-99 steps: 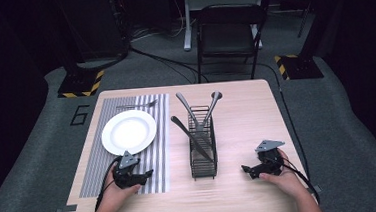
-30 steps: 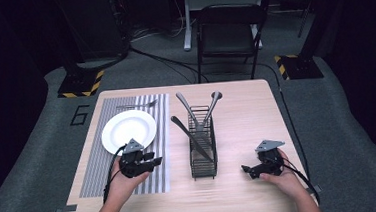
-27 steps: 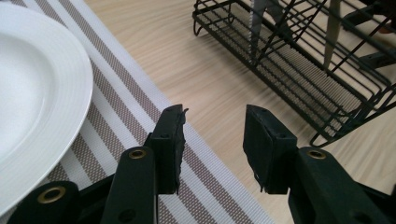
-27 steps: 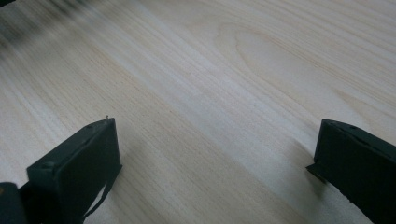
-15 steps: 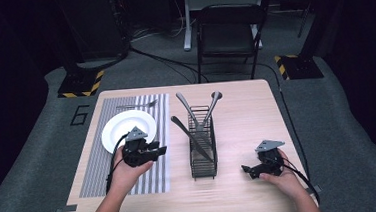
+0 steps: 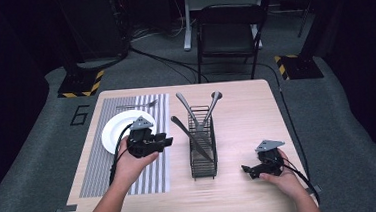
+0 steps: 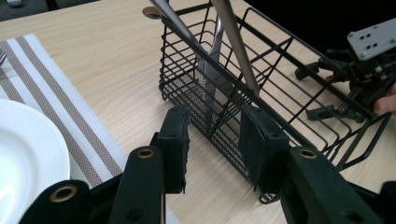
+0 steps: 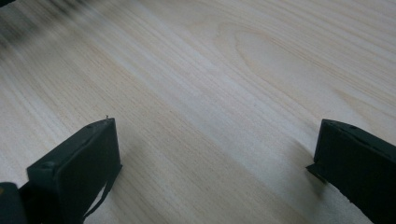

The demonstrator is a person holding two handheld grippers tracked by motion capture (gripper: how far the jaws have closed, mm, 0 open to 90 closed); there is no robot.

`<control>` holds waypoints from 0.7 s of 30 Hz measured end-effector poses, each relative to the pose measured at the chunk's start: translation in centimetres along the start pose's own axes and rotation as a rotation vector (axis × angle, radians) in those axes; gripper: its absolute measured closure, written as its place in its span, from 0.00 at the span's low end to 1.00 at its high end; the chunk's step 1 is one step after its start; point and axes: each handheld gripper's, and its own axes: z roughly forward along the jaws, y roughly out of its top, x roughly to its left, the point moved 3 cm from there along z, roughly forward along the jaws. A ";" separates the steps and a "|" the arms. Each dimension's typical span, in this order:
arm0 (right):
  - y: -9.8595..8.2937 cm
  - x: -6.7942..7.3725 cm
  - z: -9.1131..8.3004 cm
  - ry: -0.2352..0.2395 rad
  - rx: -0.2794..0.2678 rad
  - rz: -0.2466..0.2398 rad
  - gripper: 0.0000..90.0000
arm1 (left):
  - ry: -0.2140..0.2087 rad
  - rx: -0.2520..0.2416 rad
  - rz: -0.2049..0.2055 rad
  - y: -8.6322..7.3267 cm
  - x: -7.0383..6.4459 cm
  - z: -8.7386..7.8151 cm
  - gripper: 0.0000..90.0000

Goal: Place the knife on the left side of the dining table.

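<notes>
Left gripper (image 6: 164, 141), jaws released, is approaching the rack (image 6: 202, 150) mid-table; next, aligning on 1 utensil (image 7: 236, 44). Right gripper (image 6: 248, 171), released, is resting near the right edge.

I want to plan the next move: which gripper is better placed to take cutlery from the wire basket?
Left. The left gripper is raised, open, facing the basket; the right gripper rests farther off.

Black wire basket (image 7: 261, 88), shiny metal cutlery (image 7: 212, 70), glossy white plate (image 7: 23, 154), matt wood table (image 8: 210, 84)
</notes>
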 end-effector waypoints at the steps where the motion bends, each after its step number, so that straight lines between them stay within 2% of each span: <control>1: 0.0 0.0 0.0 0.000 0.000 0.000 0.00 | 0.000 -0.001 -0.007 0.2 0.0 -0.1 0.70; 6: 0.0 0.0 0.0 0.000 0.000 0.000 0.00 | -0.012 -0.006 -0.012 1.3 -0.3 -0.2 0.70; 14: 0.0 0.0 0.0 0.000 0.000 0.000 0.00 | -0.004 -0.011 -0.028 2.7 -0.3 0.0 0.70; 17: 0.0 0.0 0.0 0.000 0.000 0.000 0.00 | -0.024 -0.024 -0.031 3.1 -0.3 0.2 0.70; 21: 0.0 0.0 0.0 -0.004 0.001 0.002 0.00 | -0.014 -0.016 -0.032 3.6 -0.2 0.5 0.70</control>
